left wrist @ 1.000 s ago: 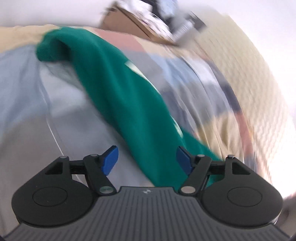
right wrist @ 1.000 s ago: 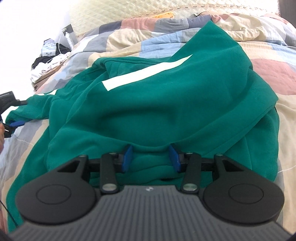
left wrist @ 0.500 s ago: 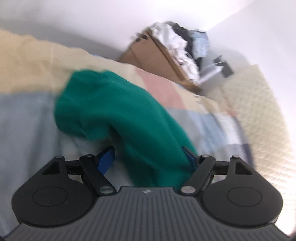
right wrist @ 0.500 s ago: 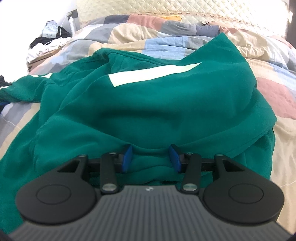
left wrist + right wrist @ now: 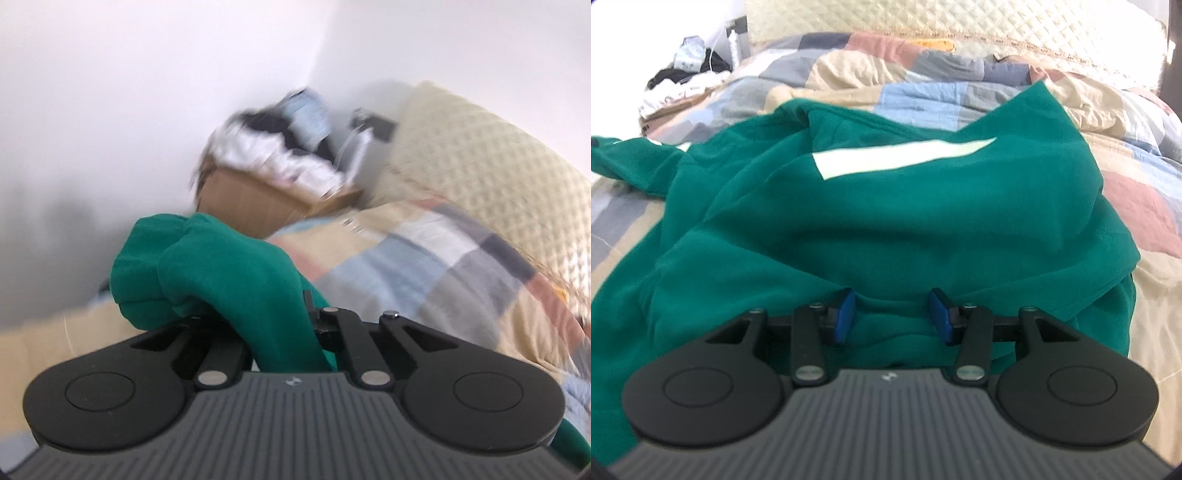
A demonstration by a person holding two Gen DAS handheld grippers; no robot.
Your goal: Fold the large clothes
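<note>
Gripping a bunched end of the green sweatshirt, probably a sleeve, the left gripper is holding the fabric lifted, so that it is mounding up just ahead of its fingers; the pads themselves are buried in cloth, but the linkage is drawn in tight on it. Beyond the fingers a cardboard box heaped with laundry is sitting against the wall, blurred by motion.

The right gripper is resting low over the near edge of the sweatshirt, its 2 blue fingers standing apart with a ridge of fabric rising between them and not pinched. The garment's body is lying rumpled on the patchwork quilt, straight ahead of the fingers, with a pale stripe further out.

To do this step well, the left side is best carrying the sleeve flat across the body rather than dragging it, keeping the grip firm so the thick knit is not slipping out. The right fingers should be pinning or pinching the hem so the body is not sliding on the soft bed.
</note>
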